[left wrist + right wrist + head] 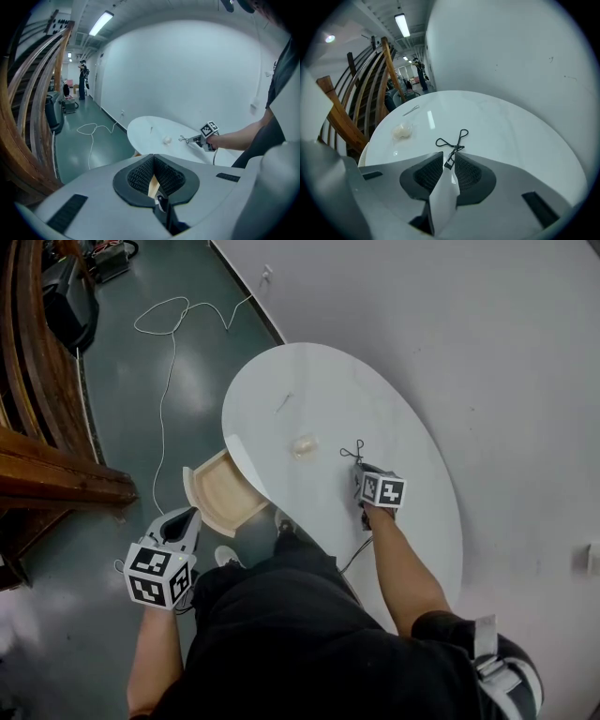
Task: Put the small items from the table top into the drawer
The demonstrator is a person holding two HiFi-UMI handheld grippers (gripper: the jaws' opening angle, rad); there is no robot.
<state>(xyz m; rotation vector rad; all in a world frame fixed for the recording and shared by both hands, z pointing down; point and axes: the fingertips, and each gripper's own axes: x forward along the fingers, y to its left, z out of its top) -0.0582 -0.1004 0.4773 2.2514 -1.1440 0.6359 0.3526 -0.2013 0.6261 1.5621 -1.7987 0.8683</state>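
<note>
A black wire eyelash curler (352, 454) lies on the white oval table (403, 427). My right gripper (362, 471) is tilted down at it. In the right gripper view the curler (452, 140) has its near end between the slightly parted fingertips of that gripper (449, 158); the pads do not press on it. A pale crumpled puff (303, 446) and a thin pin (284, 402) lie farther along the table. The wooden drawer (202, 486) stands pulled out at the table's left side. My left gripper (187, 518) hovers just in front of it, jaws together but for a thin slit.
A white cable (169, 315) snakes over the green floor left of the table. Curved wooden stair rails (47, 474) stand at the far left. A pale wall (487, 334) runs close behind the table. A person (83, 79) stands far down the hall.
</note>
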